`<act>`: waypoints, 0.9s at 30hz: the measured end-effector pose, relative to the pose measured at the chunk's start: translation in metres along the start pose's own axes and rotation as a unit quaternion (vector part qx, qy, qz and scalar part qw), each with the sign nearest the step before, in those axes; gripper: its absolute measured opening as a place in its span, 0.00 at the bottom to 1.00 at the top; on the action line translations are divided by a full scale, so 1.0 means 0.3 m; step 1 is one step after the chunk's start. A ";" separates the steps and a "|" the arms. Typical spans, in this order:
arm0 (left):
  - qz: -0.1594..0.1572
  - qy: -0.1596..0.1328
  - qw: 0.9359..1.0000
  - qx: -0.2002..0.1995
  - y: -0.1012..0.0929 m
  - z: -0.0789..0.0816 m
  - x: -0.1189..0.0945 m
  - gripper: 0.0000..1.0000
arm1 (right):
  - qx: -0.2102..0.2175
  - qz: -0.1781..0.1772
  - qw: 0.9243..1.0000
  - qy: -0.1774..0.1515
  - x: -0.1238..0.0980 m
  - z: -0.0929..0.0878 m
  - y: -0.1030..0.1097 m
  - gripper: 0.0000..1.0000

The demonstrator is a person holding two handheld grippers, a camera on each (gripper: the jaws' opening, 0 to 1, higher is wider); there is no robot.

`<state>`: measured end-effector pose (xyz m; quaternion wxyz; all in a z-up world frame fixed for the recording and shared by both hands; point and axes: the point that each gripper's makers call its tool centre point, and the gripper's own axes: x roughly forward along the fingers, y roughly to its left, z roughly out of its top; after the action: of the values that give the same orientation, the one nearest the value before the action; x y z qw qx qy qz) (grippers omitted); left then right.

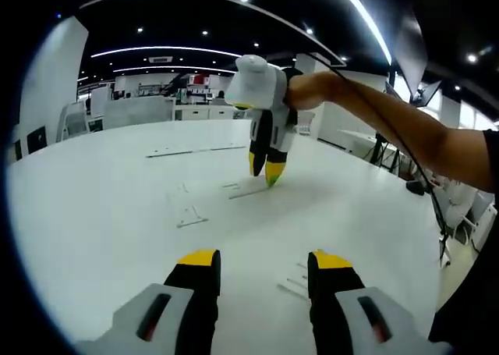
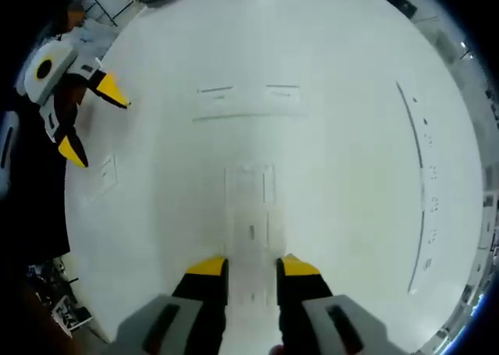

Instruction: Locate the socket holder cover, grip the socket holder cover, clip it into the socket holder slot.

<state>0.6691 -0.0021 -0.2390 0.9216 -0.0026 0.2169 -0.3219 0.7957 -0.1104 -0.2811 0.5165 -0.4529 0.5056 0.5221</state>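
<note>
Right gripper view: right tool [image 2: 252,268] is hovering spread over the white bench [image 2: 343,183], jaws straddling the thin, pale socket holder cover [image 2: 251,214]. Cover is looking light, stiff, slippery; pinch its long edges. Left tool [image 1: 263,259] is idling spread, away from cover.

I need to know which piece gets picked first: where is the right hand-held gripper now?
In the left gripper view, the right hand-held gripper is upper centre, tips down over a flat white part on the white table.
</note>
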 end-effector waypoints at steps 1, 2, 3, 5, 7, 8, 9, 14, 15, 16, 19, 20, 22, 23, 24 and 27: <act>0.000 0.000 1.000 -0.001 0.000 -0.001 0.000 0.45 | 0.000 0.000 1.000 -0.001 0.000 0.003 0.000 0.25; 0.000 0.000 1.000 -0.001 0.000 -0.001 0.000 0.45 | 0.001 0.000 1.000 -0.001 0.001 0.007 0.000 0.25; 0.000 0.000 1.000 -0.001 0.000 -0.002 -0.001 0.45 | 0.001 0.000 1.000 -0.002 0.001 0.011 0.000 0.25; 0.000 0.000 1.000 -0.001 0.001 -0.002 -0.002 0.45 | 0.001 0.000 1.000 -0.003 0.002 0.017 0.000 0.25; 0.001 -0.001 1.000 -0.001 0.002 -0.002 -0.002 0.45 | 0.002 0.000 1.000 -0.004 0.003 0.023 0.000 0.25; 0.001 -0.001 1.000 -0.001 0.002 -0.002 -0.002 0.45 | 0.002 0.000 1.000 -0.004 0.004 0.024 0.000 0.25; 0.001 -0.001 1.000 -0.001 0.002 -0.002 -0.002 0.45 | 0.002 0.000 1.000 -0.004 0.004 0.026 -0.001 0.25; 0.000 0.001 1.000 0.000 -0.004 -0.003 0.001 0.45 | 0.002 -0.001 1.000 -0.006 0.006 0.032 -0.001 0.25; 0.000 0.001 1.000 0.000 -0.005 -0.002 0.001 0.45 | 0.002 -0.001 1.000 -0.007 0.006 0.035 -0.002 0.25; 0.000 0.001 1.000 0.000 -0.005 -0.002 0.002 0.45 | 0.003 -0.001 1.000 -0.006 0.006 0.036 -0.002 0.25; 0.000 0.003 1.000 0.002 -0.006 -0.003 0.005 0.45 | 0.000 -0.001 1.000 -0.010 0.006 0.049 -0.004 0.25; 0.000 0.004 1.000 0.002 -0.006 -0.004 0.006 0.45 | 0.000 -0.001 1.000 -0.015 0.007 0.057 -0.005 0.25; 0.000 0.004 1.000 0.000 -0.007 -0.005 0.007 0.45 | -0.004 0.001 1.000 -0.024 0.009 0.074 -0.004 0.25; 0.000 0.004 1.000 -0.001 -0.007 -0.005 0.009 0.45 | -0.004 0.000 1.000 -0.021 0.007 0.075 -0.006 0.25; -0.001 0.004 1.000 -0.002 -0.007 -0.005 0.010 0.45 | -0.003 -0.001 1.000 -0.025 0.005 0.080 -0.008 0.25; -0.002 0.006 1.000 -0.002 -0.009 -0.007 0.015 0.45 | -0.003 -0.002 1.000 -0.026 0.005 0.080 -0.008 0.26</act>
<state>0.6697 -0.0068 -0.2425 0.9195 -0.0031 0.2235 -0.3233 0.7993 -0.0866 -0.2810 0.5290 -0.4416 0.4893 0.5346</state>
